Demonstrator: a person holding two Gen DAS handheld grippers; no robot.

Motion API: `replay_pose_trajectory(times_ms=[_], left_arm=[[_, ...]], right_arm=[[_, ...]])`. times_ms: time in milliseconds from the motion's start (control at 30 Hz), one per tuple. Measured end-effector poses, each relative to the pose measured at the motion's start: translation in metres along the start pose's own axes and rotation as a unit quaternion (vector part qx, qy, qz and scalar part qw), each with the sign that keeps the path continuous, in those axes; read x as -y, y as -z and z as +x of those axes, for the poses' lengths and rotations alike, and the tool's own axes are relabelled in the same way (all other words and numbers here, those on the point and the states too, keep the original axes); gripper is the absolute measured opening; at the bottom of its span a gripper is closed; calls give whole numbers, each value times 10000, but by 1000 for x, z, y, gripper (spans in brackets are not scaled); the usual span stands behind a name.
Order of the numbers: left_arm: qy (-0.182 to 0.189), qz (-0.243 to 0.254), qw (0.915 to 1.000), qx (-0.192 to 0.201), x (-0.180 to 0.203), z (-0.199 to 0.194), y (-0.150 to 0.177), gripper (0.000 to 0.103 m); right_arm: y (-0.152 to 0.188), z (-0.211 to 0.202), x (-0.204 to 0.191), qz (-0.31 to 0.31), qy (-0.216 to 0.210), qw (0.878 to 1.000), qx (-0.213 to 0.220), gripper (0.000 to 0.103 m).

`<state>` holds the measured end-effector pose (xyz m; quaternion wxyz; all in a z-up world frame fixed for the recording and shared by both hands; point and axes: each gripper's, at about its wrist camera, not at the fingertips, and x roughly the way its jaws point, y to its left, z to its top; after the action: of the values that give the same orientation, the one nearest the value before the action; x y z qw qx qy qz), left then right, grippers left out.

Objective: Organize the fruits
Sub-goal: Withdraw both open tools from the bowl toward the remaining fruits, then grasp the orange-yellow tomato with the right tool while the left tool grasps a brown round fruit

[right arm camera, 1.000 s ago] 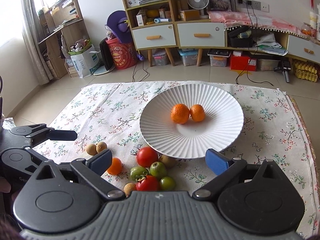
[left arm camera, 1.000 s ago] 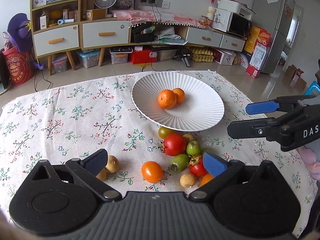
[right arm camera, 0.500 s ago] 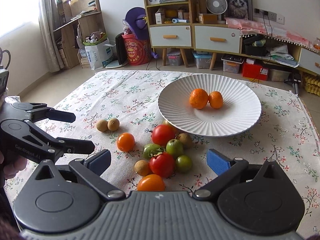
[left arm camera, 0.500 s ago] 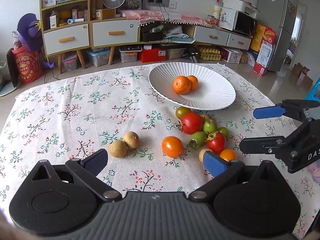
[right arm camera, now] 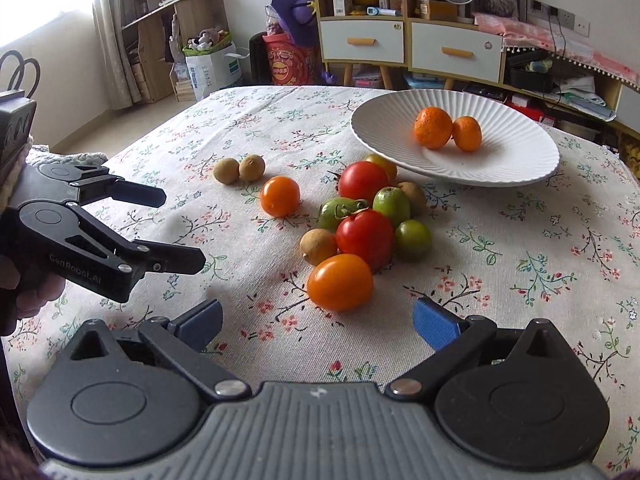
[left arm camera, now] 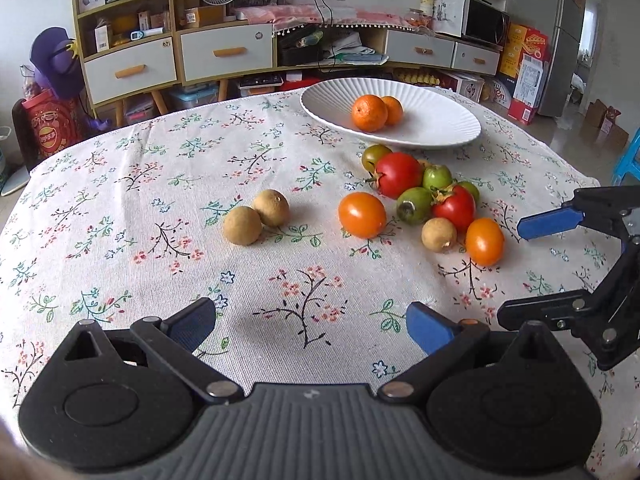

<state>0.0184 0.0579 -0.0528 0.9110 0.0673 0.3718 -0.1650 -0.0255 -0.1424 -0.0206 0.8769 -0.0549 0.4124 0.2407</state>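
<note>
Both tools hover low over the tabletop (left arm camera: 120, 208) with jaws spread wide and nothing in them. The left tool (left arm camera: 310, 326) faces bare cloth short of two brown fruits (left arm camera: 256, 216). The right tool (right arm camera: 318, 322) lines up on the nearest orange tomato (right arm camera: 340, 281), likely the next pick. The white plate (right arm camera: 516, 148) holds just two mandarins (right arm camera: 446, 128), so most fruit awaits sorting.
</note>
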Motion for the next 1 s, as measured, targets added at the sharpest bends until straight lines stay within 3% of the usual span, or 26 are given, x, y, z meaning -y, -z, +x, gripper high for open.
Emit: replay_pose_trajectory(times_ms=[200,367,500,733,1000], left_arm=[[34,82,9998,195,1,6,6,101],[-172,-127,9988,439,-11,10,6,101],[-329,-281,9979,489,-19,14,0,100],[-404,-293,9970,599,-23,20,-16,75],[-529,-413,9957,631,-27,23,-22,53]], right_arm=[[6,6,-6,-144,89,9998,-72,99],[6,10,-3,-266,182,9995,32,96],[4,11,-1,-246,272,9993,105,87],[-1,11,0,-212,433,9987,194,66],[-4,11,0,-240,456,9985,199,53]])
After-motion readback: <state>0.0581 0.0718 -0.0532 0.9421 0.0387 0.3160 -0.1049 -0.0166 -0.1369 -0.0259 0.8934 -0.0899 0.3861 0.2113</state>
